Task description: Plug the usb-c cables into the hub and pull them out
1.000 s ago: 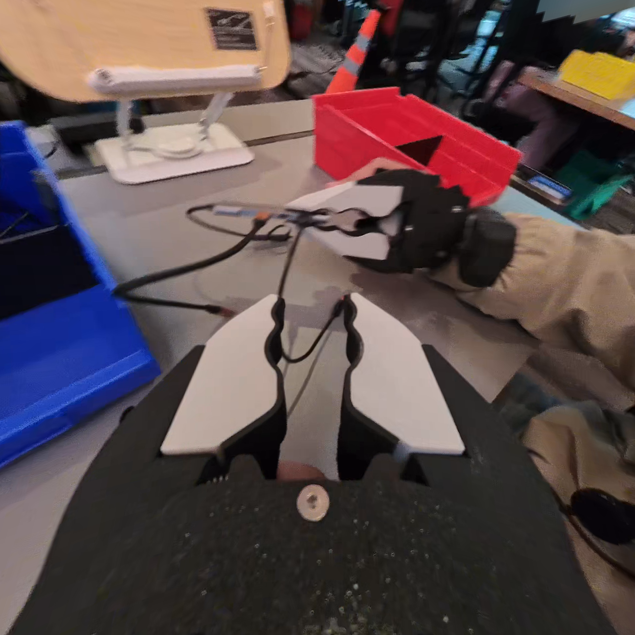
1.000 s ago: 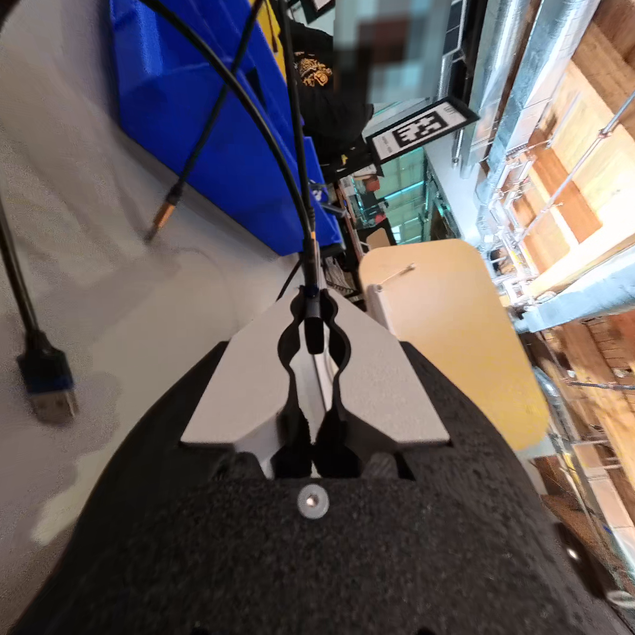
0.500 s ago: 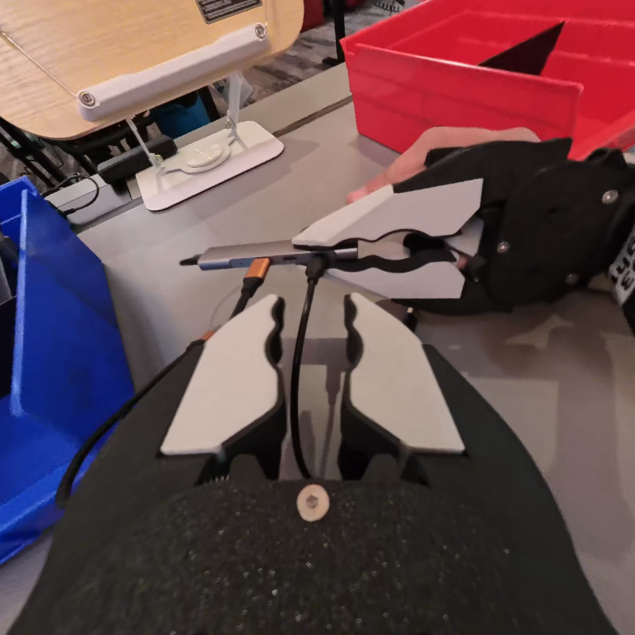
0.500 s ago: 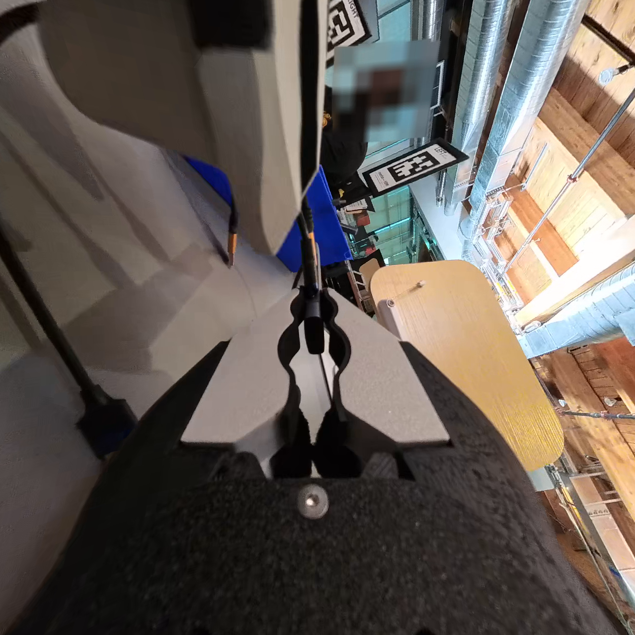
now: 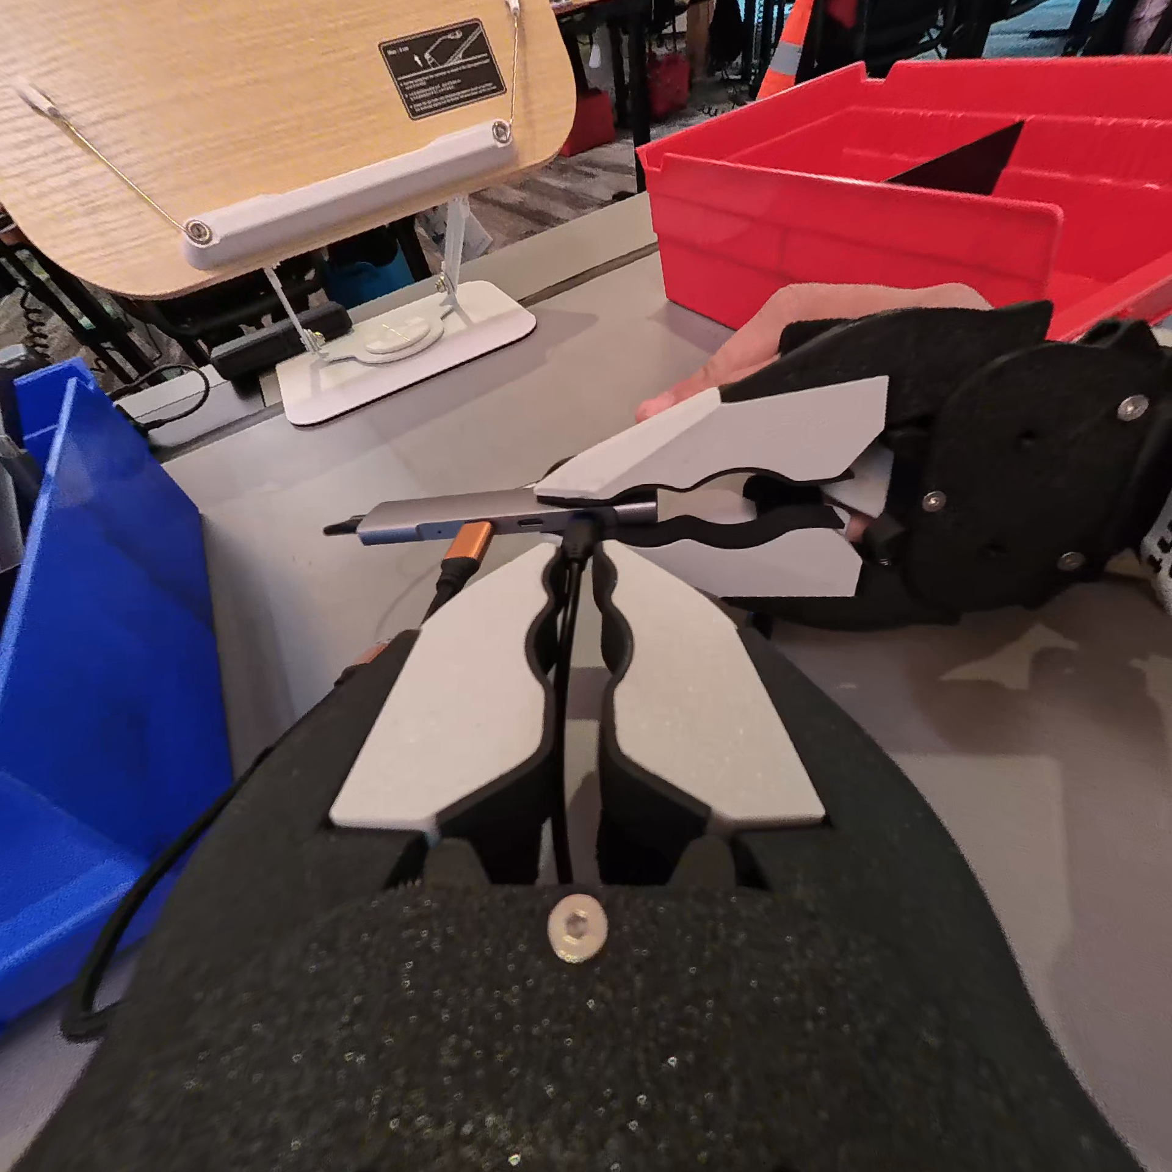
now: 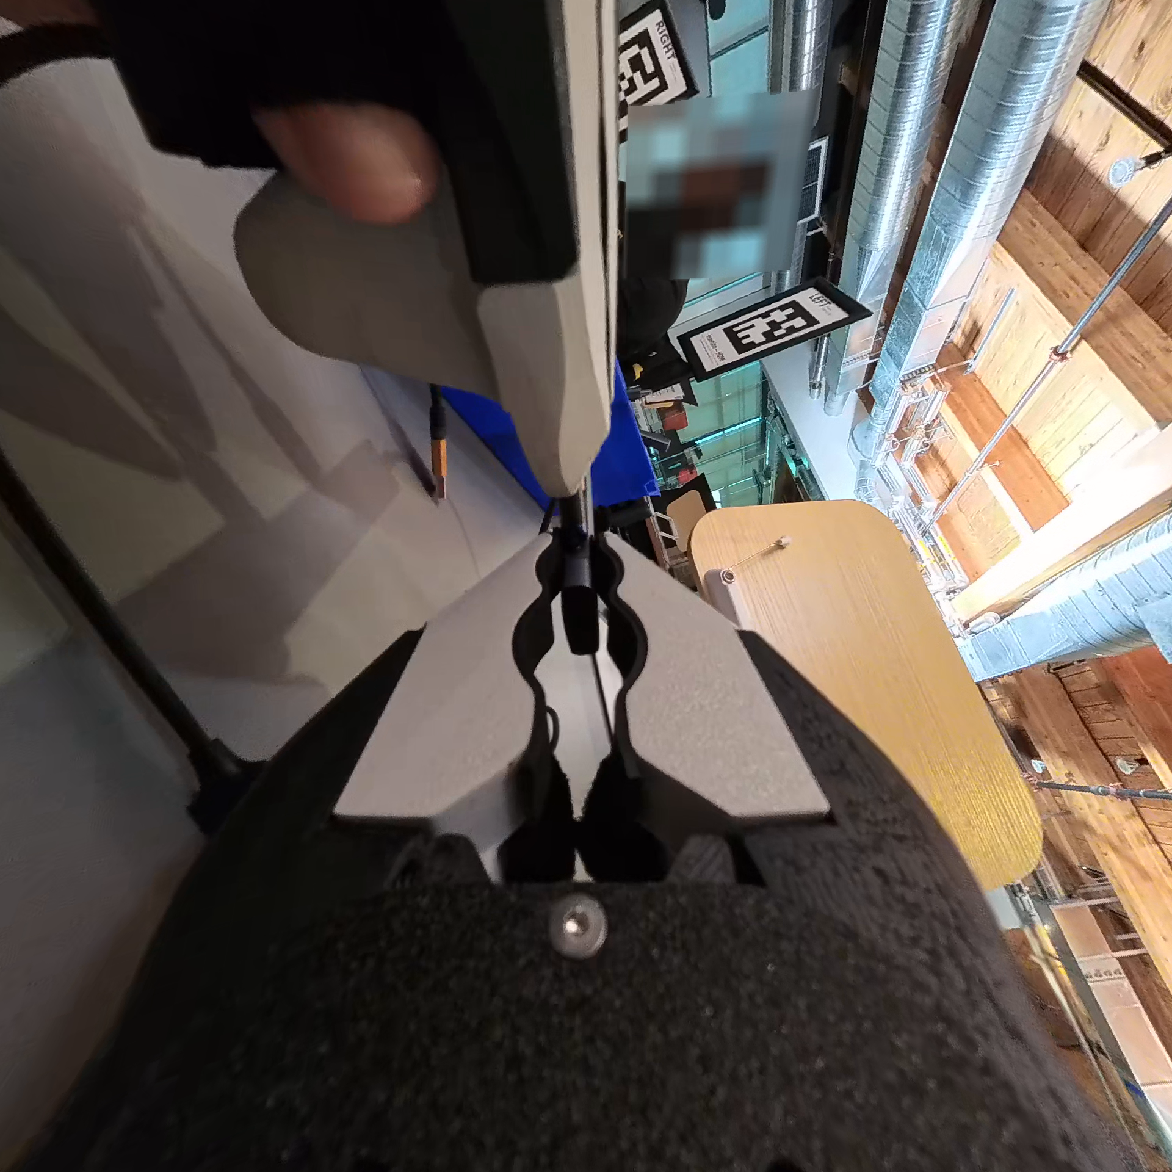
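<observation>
The slim grey hub (image 5: 456, 515) is held level above the table by my right gripper (image 5: 609, 515), which is shut on its right end. An orange-collared cable plug (image 5: 468, 544) sits in the hub's front edge. A black usb-c plug (image 5: 576, 538) sits in a port further right, with an open port between them. My left gripper (image 5: 574, 558) is right in front of the hub, its fingertips closed on the black plug's cable. In the right wrist view my right gripper (image 6: 574, 545) is shut, and the left gripper (image 6: 571, 469) comes in from above.
A blue bin (image 5: 95, 634) stands at the left and a red bin (image 5: 856, 253) at the back right. A wooden board on a white stand (image 5: 406, 355) is at the back. A loose orange-tipped plug (image 6: 437, 456) lies on the table. A person's hand (image 5: 748, 355) holds the right gripper. Left and right tips are no more than a few centimetres apart.
My left gripper has moved forward to the hub and its fingers have closed in on the black cable at the plug. The right gripper still holds the hub.
</observation>
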